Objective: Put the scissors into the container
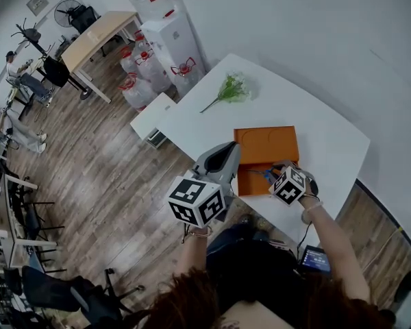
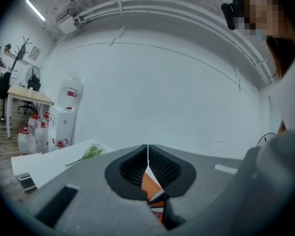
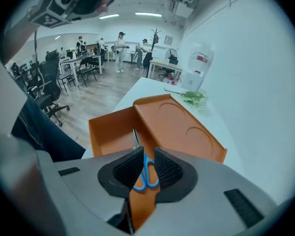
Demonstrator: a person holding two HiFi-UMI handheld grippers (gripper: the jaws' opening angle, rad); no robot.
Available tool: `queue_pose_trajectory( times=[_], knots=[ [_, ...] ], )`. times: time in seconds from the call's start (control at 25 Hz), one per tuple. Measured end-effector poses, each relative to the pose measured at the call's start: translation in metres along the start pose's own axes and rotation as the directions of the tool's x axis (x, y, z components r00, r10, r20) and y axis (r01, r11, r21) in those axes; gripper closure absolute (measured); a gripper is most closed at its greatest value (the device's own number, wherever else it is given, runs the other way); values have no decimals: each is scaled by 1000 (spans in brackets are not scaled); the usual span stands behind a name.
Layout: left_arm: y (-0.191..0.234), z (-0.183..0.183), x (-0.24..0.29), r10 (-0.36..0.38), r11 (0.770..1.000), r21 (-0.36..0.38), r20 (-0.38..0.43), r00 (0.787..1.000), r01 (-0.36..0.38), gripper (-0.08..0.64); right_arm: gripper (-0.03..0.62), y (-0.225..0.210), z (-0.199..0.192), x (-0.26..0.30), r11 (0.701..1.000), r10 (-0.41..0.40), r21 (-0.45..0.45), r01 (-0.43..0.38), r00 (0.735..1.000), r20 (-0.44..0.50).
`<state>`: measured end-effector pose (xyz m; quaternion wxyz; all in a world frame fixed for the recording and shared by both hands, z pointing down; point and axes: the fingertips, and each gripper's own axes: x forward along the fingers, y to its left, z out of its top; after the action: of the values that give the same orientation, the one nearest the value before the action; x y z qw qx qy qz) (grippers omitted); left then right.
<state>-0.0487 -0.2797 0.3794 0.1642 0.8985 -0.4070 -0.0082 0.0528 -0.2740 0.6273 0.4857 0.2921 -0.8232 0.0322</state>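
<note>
Head view: A white table (image 1: 329, 132) carries an orange container (image 1: 266, 144) at its near edge, and a green sprig (image 1: 231, 89) lies toward the far left corner. The left gripper (image 1: 227, 149) is held off the table's near left edge, just beside the container and not touching it. The right gripper (image 1: 274, 175) sits over the container's near right corner.

Left gripper view: The claw is clenched, with both pads meeting along a thin seam and nothing between them. It faces the white wall. A sliver of orange shows below the pads.

Right gripper view: The claw is grasping the scissors (image 3: 146, 172) by their blue handle loops, one pad on either side. The blades (image 3: 135, 135) point forward from the jaws, over the container's near end and along the wall between its deep compartment on the left and its shallow part with two round recesses on the right. Whether the tips touch it cannot be told.
</note>
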Motion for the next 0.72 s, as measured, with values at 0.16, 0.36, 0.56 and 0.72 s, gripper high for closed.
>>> queue_pose_trajectory(
  times=[0.16,0.36,0.56,0.72],
  knots=[
    [-3,2,-2,-2,1000,7,5,1000,2,538,538,-3,15,-17,996,-44,80,38,996,75],
    [-5,2,-3,-9,1000,1,7,1000,9,538,566,-16,30,-39,970,-110,235,68,979,170],
    [-6,2,-2,-10,1000,3,10,1000,10,538,575,-27,46,-62,939,-173,335,81,952,254],
    [-9,1,0,-17,1000,10,6,1000,17,538,581,-35,58,-80,914,-237,392,103,921,310]
  ],
)
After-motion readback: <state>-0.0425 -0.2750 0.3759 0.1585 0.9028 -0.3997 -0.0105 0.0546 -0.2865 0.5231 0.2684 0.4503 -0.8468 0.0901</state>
